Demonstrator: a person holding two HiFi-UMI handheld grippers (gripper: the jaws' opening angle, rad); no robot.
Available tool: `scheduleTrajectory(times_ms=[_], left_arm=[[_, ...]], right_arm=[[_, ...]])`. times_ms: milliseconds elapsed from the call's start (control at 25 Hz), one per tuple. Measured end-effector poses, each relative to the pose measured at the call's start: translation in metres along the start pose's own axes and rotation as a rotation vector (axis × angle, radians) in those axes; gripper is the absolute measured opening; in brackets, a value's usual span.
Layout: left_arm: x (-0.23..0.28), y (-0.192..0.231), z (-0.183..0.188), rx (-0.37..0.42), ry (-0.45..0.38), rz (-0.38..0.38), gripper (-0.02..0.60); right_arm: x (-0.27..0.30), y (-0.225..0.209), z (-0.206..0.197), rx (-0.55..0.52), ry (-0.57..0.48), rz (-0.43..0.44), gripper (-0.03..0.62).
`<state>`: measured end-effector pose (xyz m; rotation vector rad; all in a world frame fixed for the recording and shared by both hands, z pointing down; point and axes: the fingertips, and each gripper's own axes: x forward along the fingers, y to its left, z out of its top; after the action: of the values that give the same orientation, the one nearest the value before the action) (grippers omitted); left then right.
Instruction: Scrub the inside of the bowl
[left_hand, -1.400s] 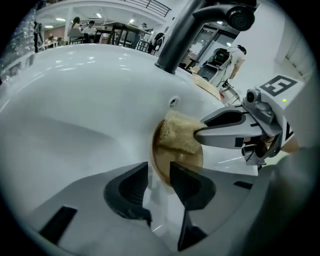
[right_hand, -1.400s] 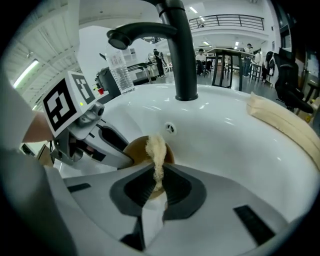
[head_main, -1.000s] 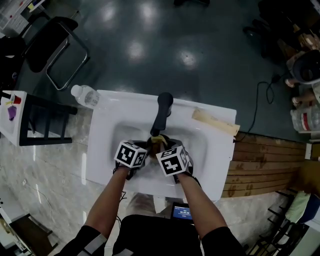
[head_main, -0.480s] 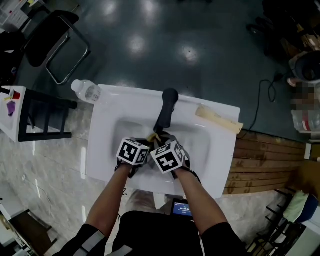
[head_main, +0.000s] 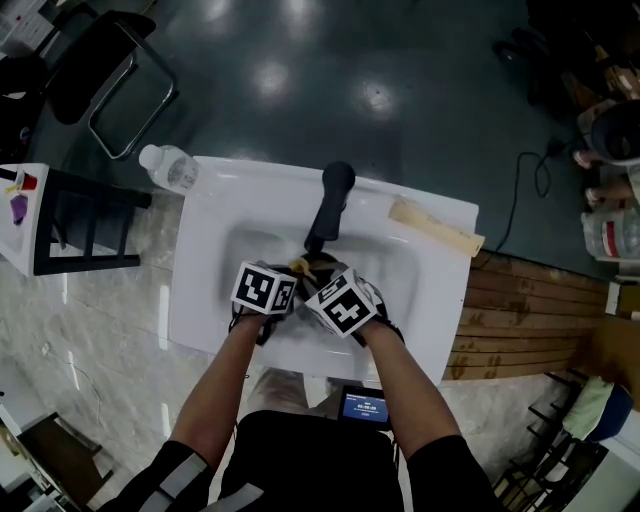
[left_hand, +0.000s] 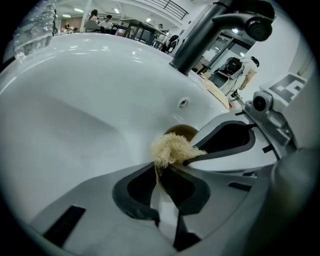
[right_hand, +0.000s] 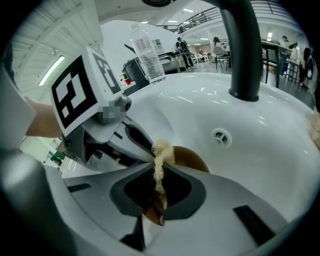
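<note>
Bowl: brown, set low in the white sink, in front of the black faucet. From the head view I saw little of it, since both marker cubes sat over it.

Left tool: I logged its jaws as having just been closing, nearly together, with the bowl's thin brown rim pinched between the pads.

Right tool: jaws clamped on a strip of the scrubber, a pale, fibrous tuft. The tuft stood up above the jaw tips, at the bowl's edge. Whether its fibres pressed on the inner wall, I could not tell.

Relation of tools: tips just beside each other over the bowl, the right tool's jaw crossing close in front of the left one.

Forearms: both bare, reaching in from the near edge of the sink.

Other stock noted: a clear plastic bottle at the sink's far left corner, and a tan oblong piece lying on the far right rim.
</note>
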<state>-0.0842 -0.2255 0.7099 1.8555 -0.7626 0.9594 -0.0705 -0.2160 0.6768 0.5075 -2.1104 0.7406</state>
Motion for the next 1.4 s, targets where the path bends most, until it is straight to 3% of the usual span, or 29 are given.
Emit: scheduleTrajectory(times_ms=[360, 1080, 1400], left_arm=[[-0.002, 0.004, 0.005, -0.034, -0.032, 0.031, 0.020], [-0.003, 0.001, 0.007, 0.002, -0.022, 0.042, 0.014], [-0.001, 0.001, 0.007, -0.130, -0.045, 0.008, 0.014]], right_arm=[[0.003, 0.025, -0.020, -0.162, 0.071, 0.053, 0.041], [-0.022, 0.019, -0.042, -0.249, 0.119, 0.062, 0.041], [-0.008, 0.034, -0.040, -0.173, 0.098, 0.062, 0.041]])
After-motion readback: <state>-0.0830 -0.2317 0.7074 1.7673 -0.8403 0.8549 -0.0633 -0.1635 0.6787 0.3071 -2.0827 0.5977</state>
